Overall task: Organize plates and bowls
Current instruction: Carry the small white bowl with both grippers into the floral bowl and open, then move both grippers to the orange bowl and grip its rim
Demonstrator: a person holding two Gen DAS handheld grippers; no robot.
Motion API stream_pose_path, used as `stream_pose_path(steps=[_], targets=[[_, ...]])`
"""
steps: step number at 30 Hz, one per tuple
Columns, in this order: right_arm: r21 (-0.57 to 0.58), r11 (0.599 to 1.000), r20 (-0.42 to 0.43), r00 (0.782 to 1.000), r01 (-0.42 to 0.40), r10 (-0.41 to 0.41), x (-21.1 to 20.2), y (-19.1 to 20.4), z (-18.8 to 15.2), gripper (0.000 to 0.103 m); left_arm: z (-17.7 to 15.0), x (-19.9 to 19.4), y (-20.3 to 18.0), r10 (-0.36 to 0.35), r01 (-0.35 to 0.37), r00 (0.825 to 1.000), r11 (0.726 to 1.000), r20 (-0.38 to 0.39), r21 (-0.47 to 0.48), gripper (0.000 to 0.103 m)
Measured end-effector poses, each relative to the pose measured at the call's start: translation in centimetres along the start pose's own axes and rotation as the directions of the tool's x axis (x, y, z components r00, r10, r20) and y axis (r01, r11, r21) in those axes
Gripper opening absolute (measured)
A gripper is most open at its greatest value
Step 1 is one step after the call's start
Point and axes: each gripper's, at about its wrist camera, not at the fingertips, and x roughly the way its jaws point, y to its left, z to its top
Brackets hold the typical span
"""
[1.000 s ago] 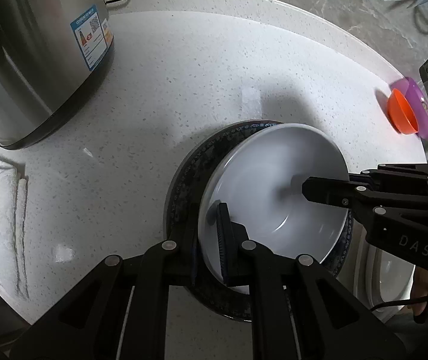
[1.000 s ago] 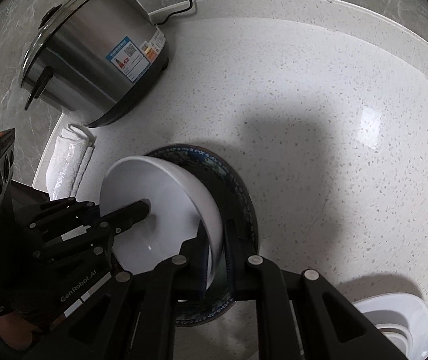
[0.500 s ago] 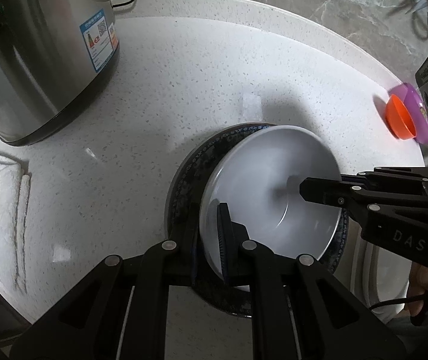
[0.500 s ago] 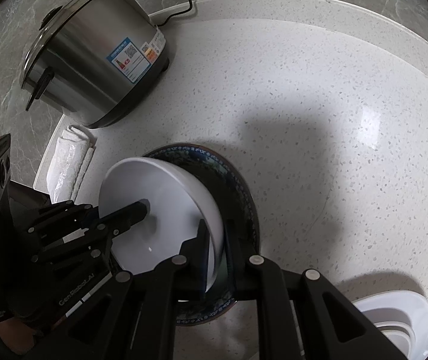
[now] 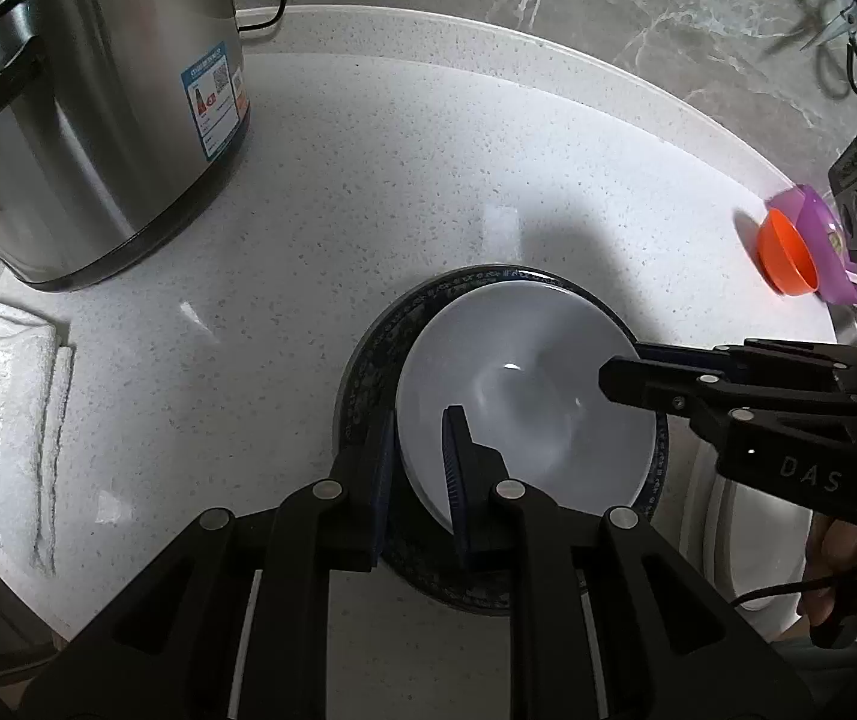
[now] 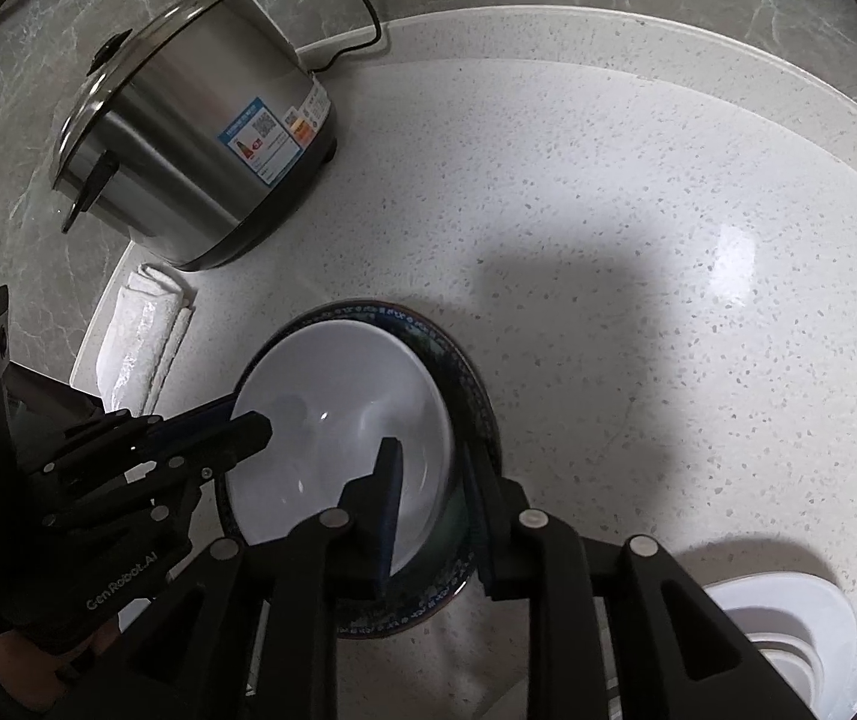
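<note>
A white bowl [image 5: 524, 396] sits on a dark blue patterned plate [image 5: 368, 372] on the white speckled counter. My left gripper [image 5: 419, 438] straddles the bowl's near rim with its jaws parted, one finger inside and one outside. My right gripper [image 6: 428, 468] straddles the opposite rim the same way, jaws parted. The bowl [image 6: 338, 420] and the plate [image 6: 476, 396] also show in the right wrist view. Each gripper shows in the other's view, the right [image 5: 626, 372] and the left [image 6: 248, 426].
A steel rice cooker [image 5: 86, 120] stands at the back left, with a folded white towel [image 5: 2, 396] in front of it. An orange and purple funnel [image 5: 788, 252] lies at the right edge. White dishes [image 6: 788, 636] sit at the lower right.
Both grippers have opened their jaws around the bowl's rim. The bowl has settled lower and flatter onto the plate, and both cameras have drawn back a little.
</note>
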Motion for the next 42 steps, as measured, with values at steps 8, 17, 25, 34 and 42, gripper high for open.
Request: stream_pose_path(steps=[8,17,25,34,42], targets=[[-0.053,0.998,0.048,0.998,0.039,-0.036,-1.8,0.7,0.1,0.025,0.1,-1.5,0.0,0.018,-0.018,1.000,0.999,0.015,-0.027,0.015],[-0.114,0.985,0.132,0.984,0.132,-0.116,-4.8,0.6,0.4,0.042,4.6,-4.1,-4.9,-0.013,0.008,0.996,0.998,0.092,0.057,0.039],[0.014,0.978,0.252,0.945,0.210,-0.207,-10.9,-6.8,-0.1,0.066,11.4,-2.5,-15.9,-0.205,0.192,0.978,0.961,0.045,0.197,0.075],[0.470,0.871,0.306,0.899,0.142,-0.313,-17.6,-25.5,-4.9,0.076,17.1,6.4,-30.1,-0.235,0.252,0.968,0.896,-0.091,0.365,0.103],[0.651,0.759,0.329,0.901,0.002,-0.284,-18.0,-33.9,-8.6,0.076,18.5,13.2,-35.7,-0.199,0.266,0.961,0.861,-0.193,0.434,0.101]])
